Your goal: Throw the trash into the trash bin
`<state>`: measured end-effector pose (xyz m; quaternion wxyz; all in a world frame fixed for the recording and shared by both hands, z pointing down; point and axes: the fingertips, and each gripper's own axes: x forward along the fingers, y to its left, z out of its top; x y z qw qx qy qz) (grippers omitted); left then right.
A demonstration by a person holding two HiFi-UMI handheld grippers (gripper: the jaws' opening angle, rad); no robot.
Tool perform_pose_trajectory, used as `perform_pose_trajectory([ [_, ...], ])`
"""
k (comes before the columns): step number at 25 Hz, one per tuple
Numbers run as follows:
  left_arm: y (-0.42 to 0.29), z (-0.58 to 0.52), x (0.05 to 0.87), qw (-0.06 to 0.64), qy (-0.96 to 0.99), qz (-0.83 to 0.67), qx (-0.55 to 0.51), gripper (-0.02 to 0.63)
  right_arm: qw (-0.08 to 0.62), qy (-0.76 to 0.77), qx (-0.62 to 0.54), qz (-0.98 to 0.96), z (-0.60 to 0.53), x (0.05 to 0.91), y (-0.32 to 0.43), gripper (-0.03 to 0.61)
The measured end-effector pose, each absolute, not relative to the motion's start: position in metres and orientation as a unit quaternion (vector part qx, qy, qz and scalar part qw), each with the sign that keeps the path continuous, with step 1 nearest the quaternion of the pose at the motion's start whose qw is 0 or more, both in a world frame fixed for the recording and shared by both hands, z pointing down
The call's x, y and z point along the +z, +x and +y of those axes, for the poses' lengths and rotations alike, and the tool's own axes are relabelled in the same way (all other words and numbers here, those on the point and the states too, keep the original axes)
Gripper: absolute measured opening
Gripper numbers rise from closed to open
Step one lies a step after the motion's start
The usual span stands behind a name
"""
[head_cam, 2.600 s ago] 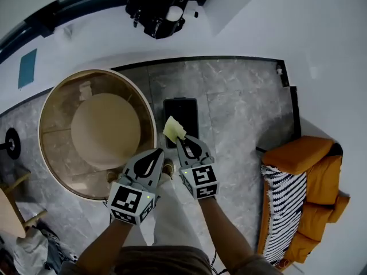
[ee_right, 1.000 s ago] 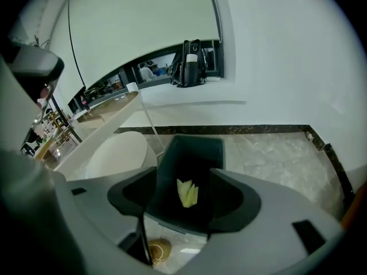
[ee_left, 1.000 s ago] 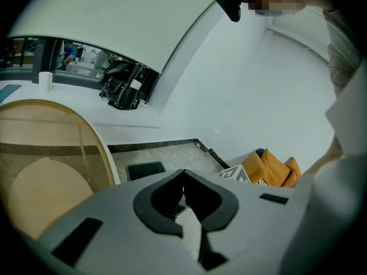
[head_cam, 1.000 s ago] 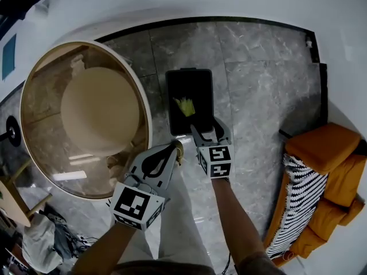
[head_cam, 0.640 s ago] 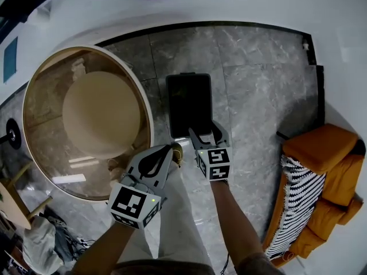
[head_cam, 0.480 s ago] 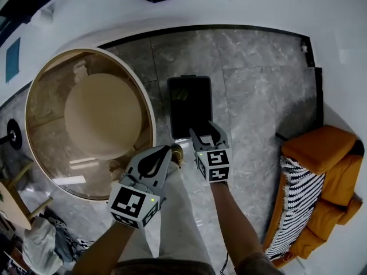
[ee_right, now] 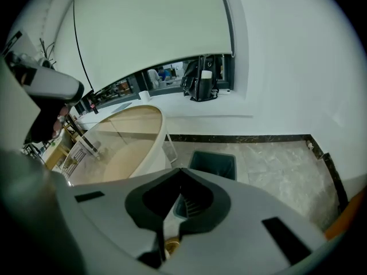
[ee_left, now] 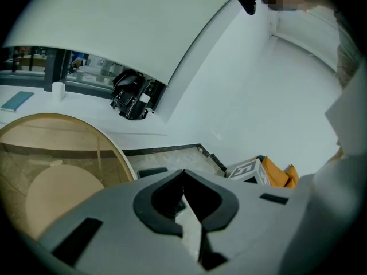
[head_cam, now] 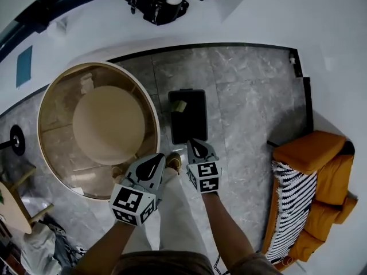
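The dark rectangular trash bin (head_cam: 195, 125) stands on the grey marble floor just ahead of my grippers. A pale yellow-green piece of trash (head_cam: 179, 106) lies inside it near the far left corner. My right gripper (head_cam: 192, 142) hovers at the bin's near edge, shut and empty; in the right gripper view its jaws (ee_right: 180, 169) meet in front of the bin (ee_right: 215, 164). My left gripper (head_cam: 156, 160) hangs to the left of it, nearer the table, also shut with nothing in it (ee_left: 183, 171).
A large round glass-topped table (head_cam: 150, 105) with a wooden rim stands left of the bin. An orange sofa (head_cam: 309, 153) with a striped blanket (head_cam: 287, 211) is at the right. A black machine (head_cam: 157, 2) sits on the white ledge at the back.
The trash has left my right gripper and dropped into the bin. The right jaws have gone from open to shut. Both grippers have pulled up and back from the bin.
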<state>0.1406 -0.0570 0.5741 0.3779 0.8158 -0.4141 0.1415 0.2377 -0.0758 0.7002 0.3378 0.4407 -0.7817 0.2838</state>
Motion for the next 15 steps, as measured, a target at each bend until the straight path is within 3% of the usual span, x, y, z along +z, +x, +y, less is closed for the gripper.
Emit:
perform_pose_trajectory([
  [6,0.119,-0.048,0.524,0.369,0.819,-0.419,0.134,0.02,0.308,0.436,0.288,-0.795,-0.064,0.628,0.206,0.018],
  [15,0.065,-0.019,0.41,0.32,0.837,-0.42,0.141,0.02,0.208,0.393,0.269,-0.854,-0.036,0.459,0.125,0.018],
])
